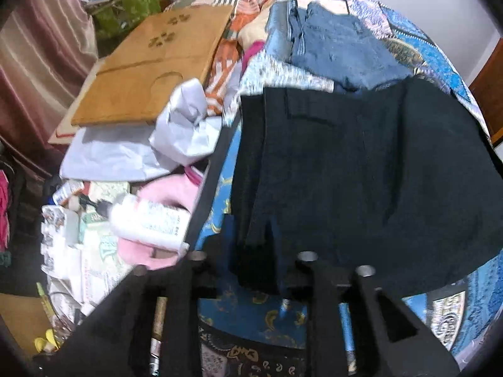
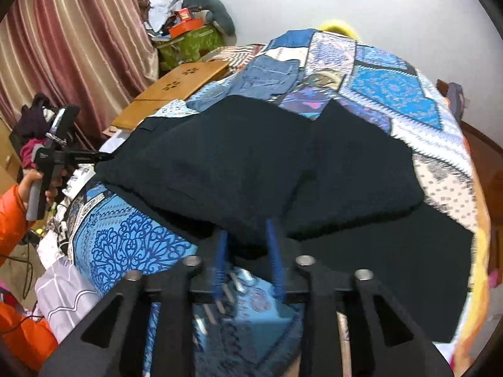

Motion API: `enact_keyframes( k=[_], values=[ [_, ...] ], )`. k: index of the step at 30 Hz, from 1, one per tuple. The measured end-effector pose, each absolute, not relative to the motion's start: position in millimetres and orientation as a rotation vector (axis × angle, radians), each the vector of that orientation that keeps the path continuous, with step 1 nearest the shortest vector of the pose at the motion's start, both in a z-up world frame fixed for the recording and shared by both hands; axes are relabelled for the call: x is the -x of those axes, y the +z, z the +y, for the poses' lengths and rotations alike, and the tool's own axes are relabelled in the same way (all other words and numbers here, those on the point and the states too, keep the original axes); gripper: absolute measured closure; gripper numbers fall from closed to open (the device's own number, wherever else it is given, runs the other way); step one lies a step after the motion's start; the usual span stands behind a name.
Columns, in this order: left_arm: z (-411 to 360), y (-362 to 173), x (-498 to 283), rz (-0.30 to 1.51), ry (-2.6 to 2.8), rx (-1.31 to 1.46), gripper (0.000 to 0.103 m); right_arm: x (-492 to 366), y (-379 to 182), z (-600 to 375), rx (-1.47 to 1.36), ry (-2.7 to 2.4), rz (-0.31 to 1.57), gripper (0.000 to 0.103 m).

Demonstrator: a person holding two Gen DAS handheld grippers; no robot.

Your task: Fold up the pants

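Note:
Dark navy pants (image 2: pixel 251 163) lie across a blue patterned bedspread (image 2: pixel 393 94), partly folded over themselves. My right gripper (image 2: pixel 248 238) has its blue fingers (image 2: pixel 273 251) shut on the near fold of the pants. My left gripper (image 1: pixel 254 235) is shut on the pants' (image 1: pixel 361 172) near-left edge; it also shows in the right wrist view (image 2: pixel 103 157), pinching the pants' left corner, held by a hand in an orange sleeve. A back pocket flap (image 1: pixel 311 110) shows on the pants.
Folded blue jeans (image 1: pixel 339 47) lie further back on the bed. A wooden lap tray (image 1: pixel 151 69), crumpled white cloth (image 1: pixel 185 125), a white bottle (image 1: pixel 147 223) and clutter sit at the left. Pink curtains (image 2: pixel 72 40) hang behind, with a green box (image 2: pixel 188 44).

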State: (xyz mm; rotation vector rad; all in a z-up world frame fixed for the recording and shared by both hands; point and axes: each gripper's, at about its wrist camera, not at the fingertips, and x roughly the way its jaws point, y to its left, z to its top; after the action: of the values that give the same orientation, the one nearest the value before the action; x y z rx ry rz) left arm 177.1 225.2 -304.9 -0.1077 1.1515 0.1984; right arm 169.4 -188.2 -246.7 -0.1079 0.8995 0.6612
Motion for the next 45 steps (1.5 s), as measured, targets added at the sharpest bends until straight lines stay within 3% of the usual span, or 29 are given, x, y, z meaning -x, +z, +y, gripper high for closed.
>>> enact_keyframes(
  k=[2, 4, 8, 11, 20, 35, 37, 39, 41, 43, 45],
  values=[
    [224.2, -289.2, -177.5, 1.102, 0.215, 0.087, 0.042, -170.0, -234.6, -197.6, 0.097, 0.649, 0.870, 0.064],
    [220.5, -271.9, -178.8, 1.052, 0.228, 0.059, 0.034, -173.0, -221.9, -207.2, 0.085, 0.634, 0.845, 0.063],
    [206.3, -242.3, -192.9, 0.992, 0.195, 0.059, 0.027, -188.7, -201.3, -219.7, 0.054, 0.589, 0.793, 0.050],
    [190.3, -224.6, -212.5, 0.954, 0.168, 0.054, 0.021, -208.2, -190.7, -220.8, 0.051, 0.555, 0.766, 0.049],
    [133.4, -211.9, -289.0, 0.905, 0.060, -0.007, 0.018, -305.3, -210.8, -217.6, 0.028, 0.506, 0.856, 0.048],
    [84.0, -292.6, -376.6, 1.057, -0.041, -0.079, 0.018, -426.8, -296.0, -171.1, 0.067, 0.580, 1.111, 0.048],
    [82.0, -300.4, -379.8, 1.070, -0.041, -0.086, 0.018, -432.9, -304.7, -166.9, 0.066, 0.592, 1.142, 0.052],
    [80.5, -303.9, -380.3, 1.074, -0.044, -0.095, 0.018, -432.2, -306.8, -164.9, 0.077, 0.605, 1.113, 0.063],
    [79.0, -305.3, -380.3, 1.076, -0.043, -0.103, 0.018, -431.1, -305.9, -165.7, 0.074, 0.610, 1.099, 0.083],
    [77.4, -304.5, -378.8, 1.079, -0.044, -0.103, 0.018, -430.2, -305.1, -167.9, 0.073, 0.610, 1.090, 0.093],
    [76.0, -300.4, -375.7, 1.081, -0.050, -0.092, 0.018, -427.6, -302.0, -170.8, 0.083, 0.607, 1.078, 0.094]
  ],
)
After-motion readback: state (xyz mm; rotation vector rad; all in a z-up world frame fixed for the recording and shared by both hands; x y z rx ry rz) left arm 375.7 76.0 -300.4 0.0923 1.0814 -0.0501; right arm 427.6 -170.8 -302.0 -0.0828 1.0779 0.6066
